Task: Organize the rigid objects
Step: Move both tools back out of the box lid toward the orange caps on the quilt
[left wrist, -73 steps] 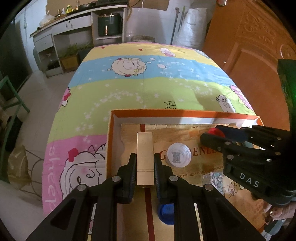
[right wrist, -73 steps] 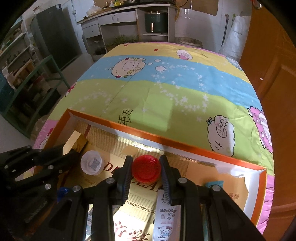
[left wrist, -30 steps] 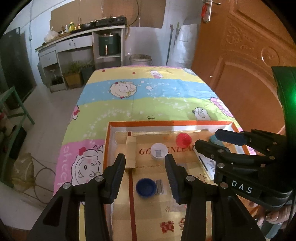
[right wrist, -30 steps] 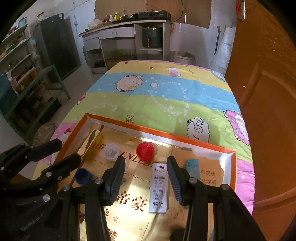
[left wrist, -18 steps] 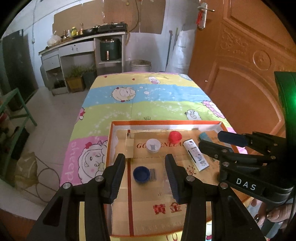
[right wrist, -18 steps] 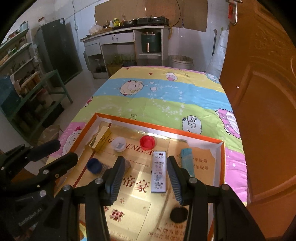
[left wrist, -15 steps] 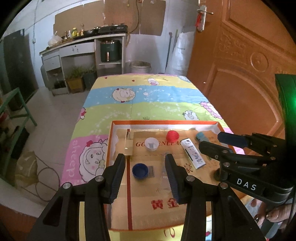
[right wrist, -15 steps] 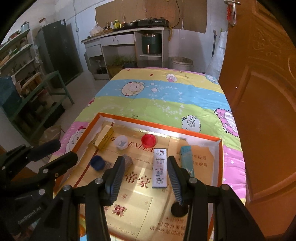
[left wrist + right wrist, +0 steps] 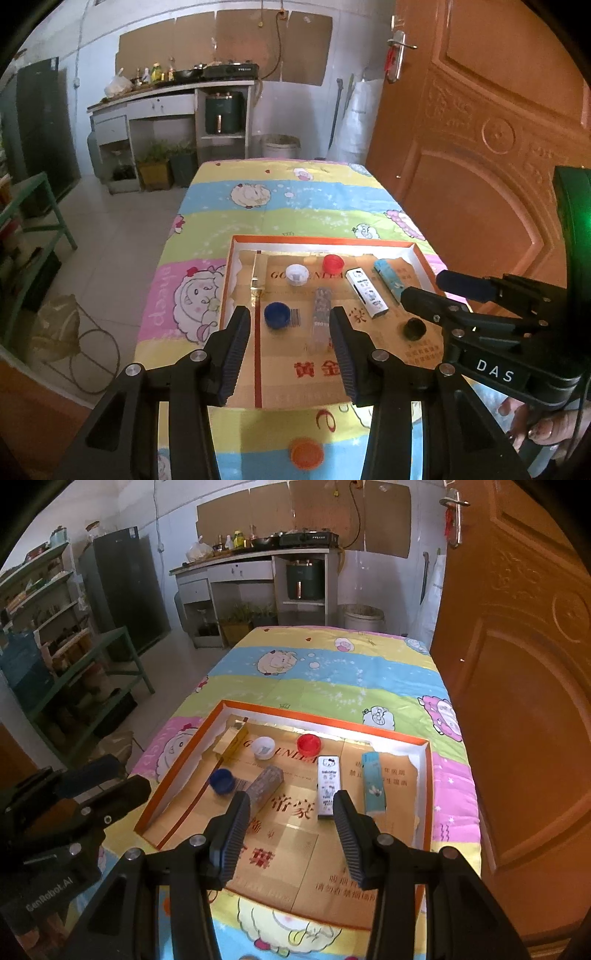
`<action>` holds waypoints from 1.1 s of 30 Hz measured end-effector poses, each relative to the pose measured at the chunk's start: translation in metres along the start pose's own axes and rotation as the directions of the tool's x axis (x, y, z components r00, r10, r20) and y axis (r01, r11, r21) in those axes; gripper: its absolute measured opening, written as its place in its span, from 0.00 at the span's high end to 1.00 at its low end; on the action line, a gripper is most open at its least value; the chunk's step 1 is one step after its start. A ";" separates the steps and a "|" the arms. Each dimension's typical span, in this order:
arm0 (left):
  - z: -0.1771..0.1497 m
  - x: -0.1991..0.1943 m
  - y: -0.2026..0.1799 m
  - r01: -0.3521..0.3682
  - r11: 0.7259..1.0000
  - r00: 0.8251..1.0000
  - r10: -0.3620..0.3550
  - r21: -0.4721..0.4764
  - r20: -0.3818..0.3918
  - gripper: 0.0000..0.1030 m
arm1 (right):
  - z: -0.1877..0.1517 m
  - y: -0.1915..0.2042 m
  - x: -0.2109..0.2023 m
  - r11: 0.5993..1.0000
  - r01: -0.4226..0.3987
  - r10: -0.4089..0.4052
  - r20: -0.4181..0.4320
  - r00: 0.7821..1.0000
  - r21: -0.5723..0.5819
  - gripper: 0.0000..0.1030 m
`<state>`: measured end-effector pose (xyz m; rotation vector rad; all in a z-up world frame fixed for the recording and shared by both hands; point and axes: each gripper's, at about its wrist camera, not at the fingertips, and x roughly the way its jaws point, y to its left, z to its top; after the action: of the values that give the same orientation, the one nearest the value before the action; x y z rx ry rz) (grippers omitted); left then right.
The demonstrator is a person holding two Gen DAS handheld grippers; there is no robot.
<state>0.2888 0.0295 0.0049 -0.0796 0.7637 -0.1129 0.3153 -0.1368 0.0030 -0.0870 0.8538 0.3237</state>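
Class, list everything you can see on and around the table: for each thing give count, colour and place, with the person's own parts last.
tray: 1, orange-rimmed, on the tablecloth
gold box: 1, gold, tray's far left
white cap: 1, white, beside the gold box
red cap: 1, red, tray's far edge
blue cap: 1, blue, tray's left
grey box: 1, grey-brown, tray centre
white box: 1, white, patterned, centre-right
teal box: 1, teal, tray's right
black cap: 1, black, near right
orange cap: 1, orange, outside tray
tablecloth: 1, striped, sheep print
left tongs: open, empty
right tongs: open, empty
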 end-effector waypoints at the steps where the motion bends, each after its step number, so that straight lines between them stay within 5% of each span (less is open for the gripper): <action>1: -0.003 -0.006 -0.001 -0.004 1.000 1.000 0.004 0.003 0.006 0.55 | -0.003 0.001 -0.003 1.000 0.005 -0.005 0.005 1.000 -0.001 0.55; 33: -0.093 -0.113 -0.007 -0.011 0.999 0.997 0.009 0.034 0.075 0.55 | -0.113 0.032 -0.100 0.998 0.051 -0.046 0.139 0.989 -0.030 0.55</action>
<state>0.1427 0.0342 0.0162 -0.0474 0.6873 -0.1129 0.1623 -0.1540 0.0059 -0.1145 0.7079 0.2948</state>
